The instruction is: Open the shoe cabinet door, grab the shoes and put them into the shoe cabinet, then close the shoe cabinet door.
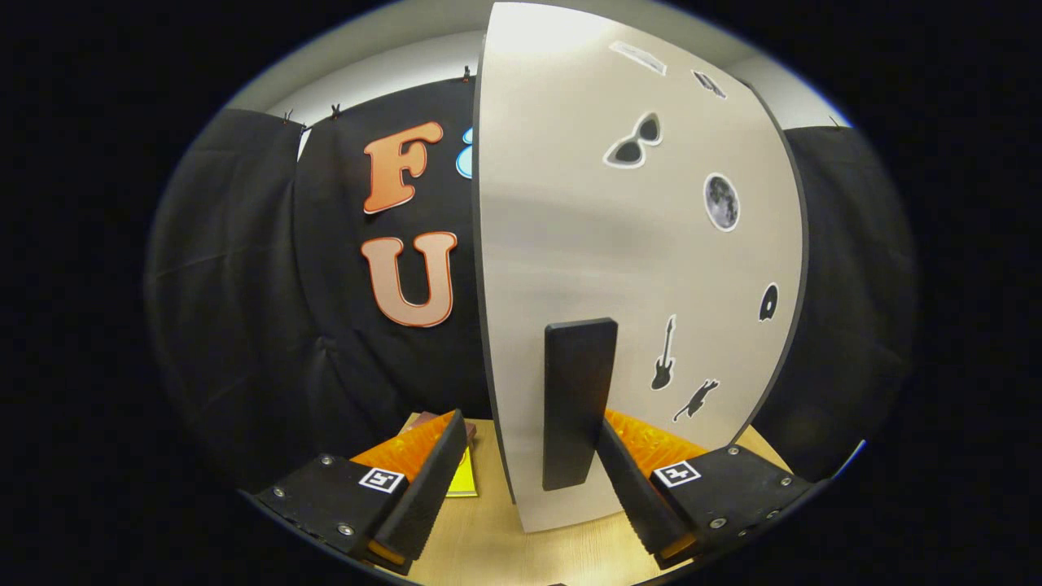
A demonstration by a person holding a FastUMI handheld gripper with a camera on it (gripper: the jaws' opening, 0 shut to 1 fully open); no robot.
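A white cabinet door (pixel 619 268) with several small stickers stands upright just ahead of me, its free edge toward the left finger. A tall black handle (pixel 578 403) is fixed low on the door. My gripper (pixel 531 419) is open around it. The handle stands between the fingers, close against the right finger (pixel 631 480). The left finger (pixel 431 480) is beyond the door's edge, with a gap to it. I cannot tell whether the right finger touches the handle.
A light wooden surface (pixel 488 545) lies under the fingers and the door. A flat yellow item (pixel 464 482) and a reddish-brown one (pixel 423 420) lie behind the left finger. Black cloth hangs behind and on both sides.
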